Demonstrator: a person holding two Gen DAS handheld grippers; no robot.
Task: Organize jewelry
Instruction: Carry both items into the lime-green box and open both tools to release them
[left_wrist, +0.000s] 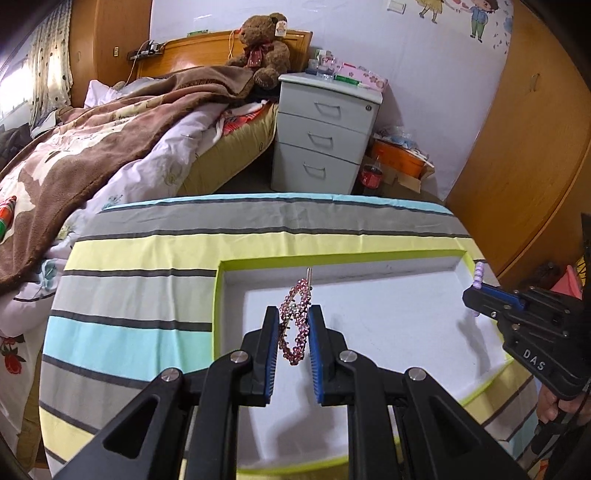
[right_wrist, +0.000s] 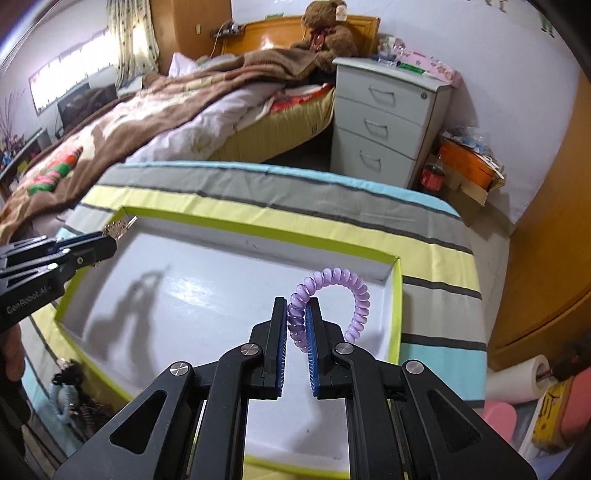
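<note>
My left gripper (left_wrist: 293, 314) is shut on a pink rhinestone hair clip (left_wrist: 295, 325) and holds it above the left part of a shallow white tray with a lime-green rim (left_wrist: 217, 295). My right gripper (right_wrist: 296, 306) is shut on a purple spiral hair tie (right_wrist: 343, 291) and holds it above the right part of the same tray (right_wrist: 398, 295). The right gripper (left_wrist: 476, 291) shows at the right in the left wrist view, the left gripper (right_wrist: 110, 236) at the left in the right wrist view. The tray floor is bare.
The tray sits on a striped cloth (left_wrist: 147, 258) over a table. A pale blue spiral tie and dark hair items (right_wrist: 70, 391) lie on the cloth left of the tray. A bed (left_wrist: 92, 147), a grey drawer unit (left_wrist: 325, 136) and a wooden wardrobe (left_wrist: 524, 166) stand beyond.
</note>
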